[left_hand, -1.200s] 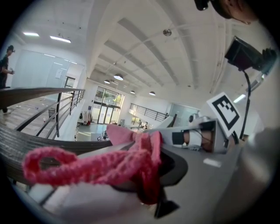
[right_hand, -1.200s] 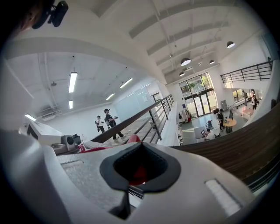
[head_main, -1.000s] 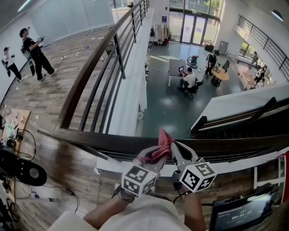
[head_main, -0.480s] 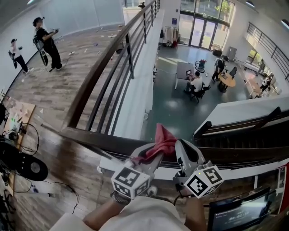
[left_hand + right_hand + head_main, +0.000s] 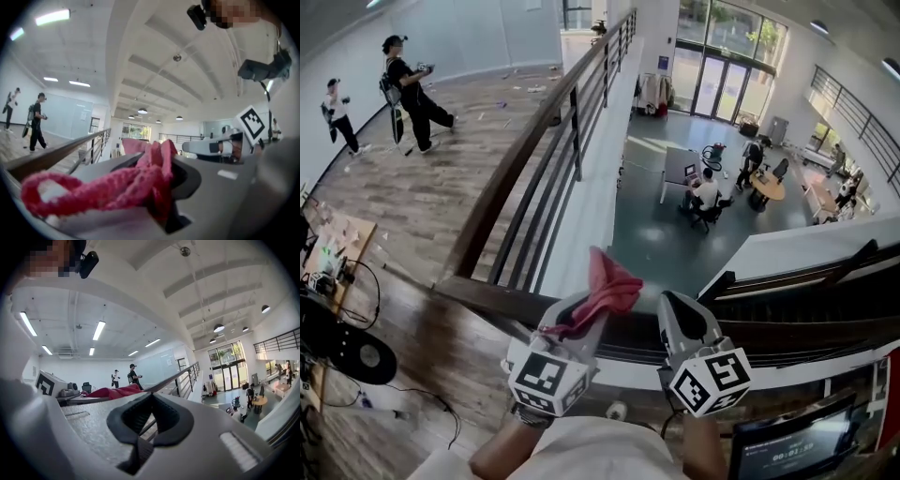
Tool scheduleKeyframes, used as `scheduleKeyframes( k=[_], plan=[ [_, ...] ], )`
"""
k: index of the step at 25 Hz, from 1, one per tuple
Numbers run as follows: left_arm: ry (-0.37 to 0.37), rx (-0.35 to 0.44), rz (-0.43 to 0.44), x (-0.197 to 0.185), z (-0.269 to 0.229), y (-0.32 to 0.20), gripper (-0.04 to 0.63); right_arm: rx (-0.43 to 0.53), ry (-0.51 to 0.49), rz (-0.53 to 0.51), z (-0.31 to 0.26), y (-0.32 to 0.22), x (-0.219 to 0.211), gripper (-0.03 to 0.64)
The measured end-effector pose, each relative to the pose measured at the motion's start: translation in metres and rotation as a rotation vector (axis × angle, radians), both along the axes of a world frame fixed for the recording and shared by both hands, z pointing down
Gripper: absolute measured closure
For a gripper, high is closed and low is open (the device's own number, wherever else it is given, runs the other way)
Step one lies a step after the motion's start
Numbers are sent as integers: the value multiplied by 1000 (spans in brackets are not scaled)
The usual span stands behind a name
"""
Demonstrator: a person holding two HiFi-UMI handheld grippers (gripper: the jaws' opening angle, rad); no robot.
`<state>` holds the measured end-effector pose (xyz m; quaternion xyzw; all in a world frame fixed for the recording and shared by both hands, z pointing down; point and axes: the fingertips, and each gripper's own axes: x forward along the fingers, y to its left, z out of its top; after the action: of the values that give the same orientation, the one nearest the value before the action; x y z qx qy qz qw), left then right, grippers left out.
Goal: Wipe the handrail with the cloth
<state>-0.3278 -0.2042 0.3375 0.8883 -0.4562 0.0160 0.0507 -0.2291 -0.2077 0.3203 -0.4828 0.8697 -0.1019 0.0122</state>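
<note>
Head view: we held the left gripper (image 5: 586, 314) over the near wooden handrail (image 5: 487, 295). The pink cloth (image 5: 607, 279) projected from its tip above the rail; we could not determine whether the two touched. The right gripper (image 5: 675, 307) sat just beside the left. Left gripper view: the jaws were clamped on the cloth. Right gripper view: the jaws were pressed together with nothing between them.

L gripper (image 5: 161, 161) jaws clamped on pink cloth (image 5: 93, 190); handrail (image 5: 56, 152) at left, 2 ppl (image 5: 37, 122) beyond.
</note>
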Motion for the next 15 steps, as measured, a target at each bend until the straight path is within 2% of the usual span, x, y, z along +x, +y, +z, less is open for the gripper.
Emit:
scheduleKeyframes(
  k=[4,7,15],
  plan=[
    [-48,75,-66,-34,-19,-7,528,44,32,9,-18,-8,-15,614],
    [-64,102,-92,-52,-29,-11,528,61,50,14,-27,-12,-23,615],
    [-84,164,-104,-86,-41,-10,528,77,105,14,-31,-11,-57,615]
  ],
)
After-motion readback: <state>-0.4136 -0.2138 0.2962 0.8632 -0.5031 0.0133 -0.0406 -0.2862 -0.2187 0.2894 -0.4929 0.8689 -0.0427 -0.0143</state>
